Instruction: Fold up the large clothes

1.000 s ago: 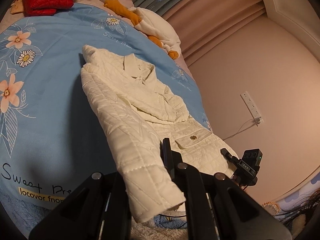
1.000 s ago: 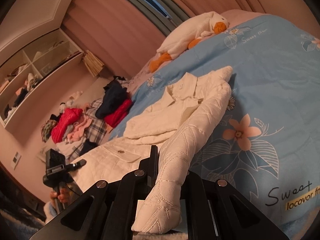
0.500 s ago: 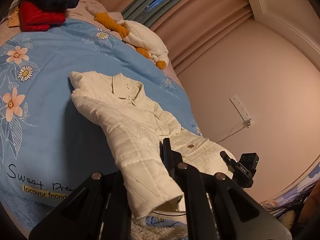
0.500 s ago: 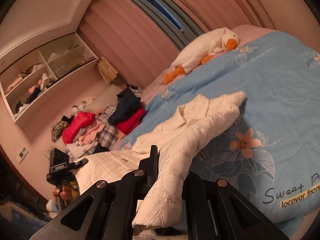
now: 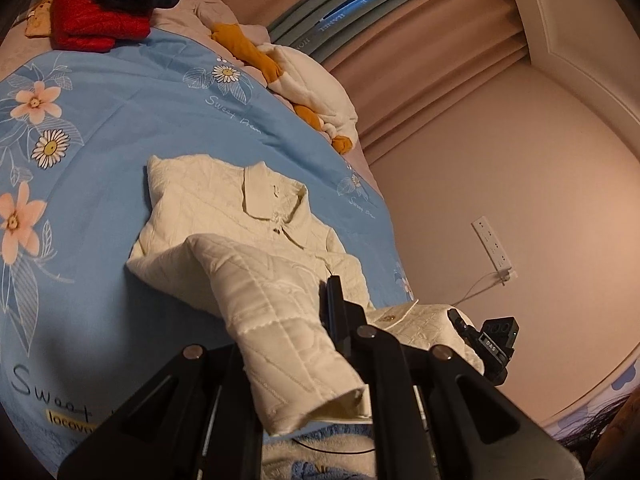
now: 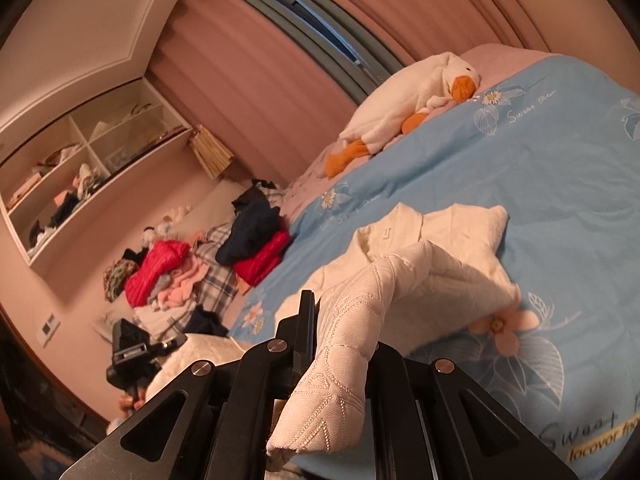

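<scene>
the quilted jacket lies mid-bed, hem over the near edge; soft, bulky, light. each sleeve cuff is pinched in closed fingers: left gripper, right gripper.

The left hand-held gripper points slightly downward, its jaws clamped on a cream sleeve. The right hand-held gripper does likewise, tilted gently down, pinching the other sleeve.
</scene>
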`<action>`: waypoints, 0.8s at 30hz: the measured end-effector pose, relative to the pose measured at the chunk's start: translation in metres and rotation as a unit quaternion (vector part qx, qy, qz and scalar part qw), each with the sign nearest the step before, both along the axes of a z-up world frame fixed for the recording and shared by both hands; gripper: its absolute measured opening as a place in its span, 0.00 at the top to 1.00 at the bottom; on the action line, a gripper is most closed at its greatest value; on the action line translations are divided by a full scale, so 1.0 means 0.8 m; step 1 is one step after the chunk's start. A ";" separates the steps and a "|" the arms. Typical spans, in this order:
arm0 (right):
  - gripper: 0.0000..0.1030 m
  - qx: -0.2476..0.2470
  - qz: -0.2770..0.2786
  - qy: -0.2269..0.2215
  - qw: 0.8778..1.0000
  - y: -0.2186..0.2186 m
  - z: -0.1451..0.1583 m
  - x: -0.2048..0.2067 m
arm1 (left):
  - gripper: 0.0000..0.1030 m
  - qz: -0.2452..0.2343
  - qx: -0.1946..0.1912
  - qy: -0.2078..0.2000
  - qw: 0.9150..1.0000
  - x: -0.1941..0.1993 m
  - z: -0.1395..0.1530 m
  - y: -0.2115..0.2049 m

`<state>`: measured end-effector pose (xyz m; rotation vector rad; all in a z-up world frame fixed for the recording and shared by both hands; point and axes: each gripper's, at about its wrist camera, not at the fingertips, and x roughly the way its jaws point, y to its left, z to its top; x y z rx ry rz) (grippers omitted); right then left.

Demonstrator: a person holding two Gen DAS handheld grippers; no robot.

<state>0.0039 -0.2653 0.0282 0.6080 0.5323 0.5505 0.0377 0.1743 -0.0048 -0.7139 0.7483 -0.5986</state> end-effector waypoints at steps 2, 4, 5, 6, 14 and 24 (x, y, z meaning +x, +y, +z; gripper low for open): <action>0.92 0.003 -0.001 0.000 1.000 -0.002 0.001 0.010 | 0.92 0.003 0.002 0.000 1.000 0.018 0.001 -0.001; 0.92 0.006 -0.002 0.001 1.000 -0.002 0.002 0.029 | 0.92 0.006 0.004 0.001 1.000 0.037 0.002 -0.002; 0.92 0.008 -0.003 0.003 1.000 -0.002 0.003 0.041 | 0.92 0.006 0.003 0.003 1.000 0.047 0.002 -0.002; 0.92 0.010 -0.005 0.004 1.000 -0.002 0.003 0.050 | 0.92 0.006 0.002 0.003 1.000 0.059 0.003 -0.002; 0.92 0.011 -0.016 0.039 0.999 -0.003 -0.008 0.130 | 0.91 0.025 0.022 0.040 0.999 0.156 -0.009 -0.008; 0.92 0.031 -0.059 0.146 0.987 -0.019 -0.073 0.225 | 0.92 0.057 0.011 0.131 0.990 0.259 -0.073 0.004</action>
